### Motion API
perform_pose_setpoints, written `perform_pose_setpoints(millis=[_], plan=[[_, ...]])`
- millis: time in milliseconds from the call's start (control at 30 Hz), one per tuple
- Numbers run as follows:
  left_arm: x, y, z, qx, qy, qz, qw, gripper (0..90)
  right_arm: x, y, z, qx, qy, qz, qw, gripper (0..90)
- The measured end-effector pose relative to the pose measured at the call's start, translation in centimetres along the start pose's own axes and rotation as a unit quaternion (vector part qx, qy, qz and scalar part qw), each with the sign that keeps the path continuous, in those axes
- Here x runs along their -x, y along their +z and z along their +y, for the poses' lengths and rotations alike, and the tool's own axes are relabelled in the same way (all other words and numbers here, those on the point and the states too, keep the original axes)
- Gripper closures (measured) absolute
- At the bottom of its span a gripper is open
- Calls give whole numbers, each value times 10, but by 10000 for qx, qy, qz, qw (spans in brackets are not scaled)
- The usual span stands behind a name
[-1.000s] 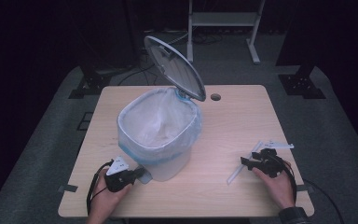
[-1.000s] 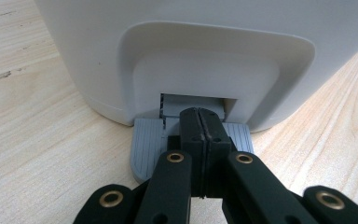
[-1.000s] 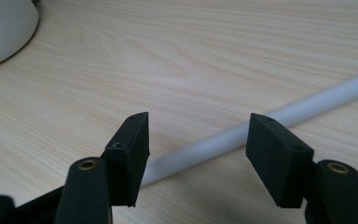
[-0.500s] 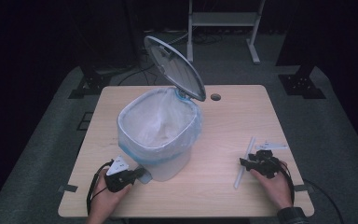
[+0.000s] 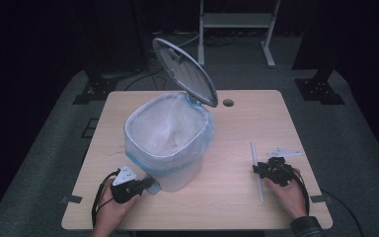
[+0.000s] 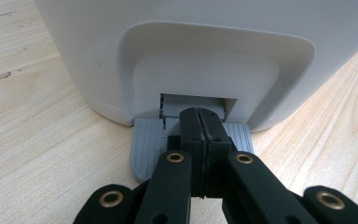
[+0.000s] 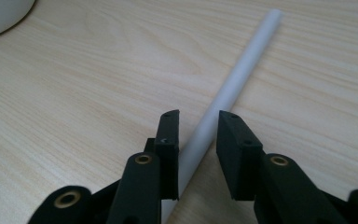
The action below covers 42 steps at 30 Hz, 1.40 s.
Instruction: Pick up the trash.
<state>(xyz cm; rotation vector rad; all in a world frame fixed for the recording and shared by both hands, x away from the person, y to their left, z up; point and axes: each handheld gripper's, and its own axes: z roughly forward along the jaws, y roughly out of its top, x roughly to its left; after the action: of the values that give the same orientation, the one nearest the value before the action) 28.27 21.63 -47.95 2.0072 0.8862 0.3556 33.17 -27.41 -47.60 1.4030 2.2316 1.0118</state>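
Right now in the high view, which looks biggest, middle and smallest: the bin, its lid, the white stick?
1. bin
2. lid, though it sits tilted and edge-on, so it may look smaller than it is
3. white stick

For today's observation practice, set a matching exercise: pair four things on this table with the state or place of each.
Things:
1. grey oval bin lid
2. long white plastic tube
3. grey ribbed foot pedal
4. clear plastic bin liner

States:
A. lying flat between two parted black jaws
B. folded over the bin's rim
C. raised, tilted open
D. under two shut black jaws

Pairs: 1-C, 2-A, 3-D, 4-B
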Motion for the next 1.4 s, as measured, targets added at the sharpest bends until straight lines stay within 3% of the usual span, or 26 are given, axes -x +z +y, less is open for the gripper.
perform_pose_setpoints(millis=[200,300,667,867,1000,1400], plan=[[0,0,0,0,0,-1,10000,900,-4,5,5,-16,-163,60,9998,719],[0,0,0,0,1,0,10000,899,-6,3,7,23,-199,116,9997,676],[0,0,0,-6,14,14,10000,900,-6,-25,-15,104,-164,74,9998,604],[0,0,0,-4,9,10,10000,899,-9,-28,-28,-103,-287,13,9995,669],[0,0,0,3,13,14,10000,900,-10,-29,-29,-92,-402,-133,9991,730],[1,0,0,-7,51,39,10000,900,-6,-29,-28,-108,-378,-93,9992,787]])
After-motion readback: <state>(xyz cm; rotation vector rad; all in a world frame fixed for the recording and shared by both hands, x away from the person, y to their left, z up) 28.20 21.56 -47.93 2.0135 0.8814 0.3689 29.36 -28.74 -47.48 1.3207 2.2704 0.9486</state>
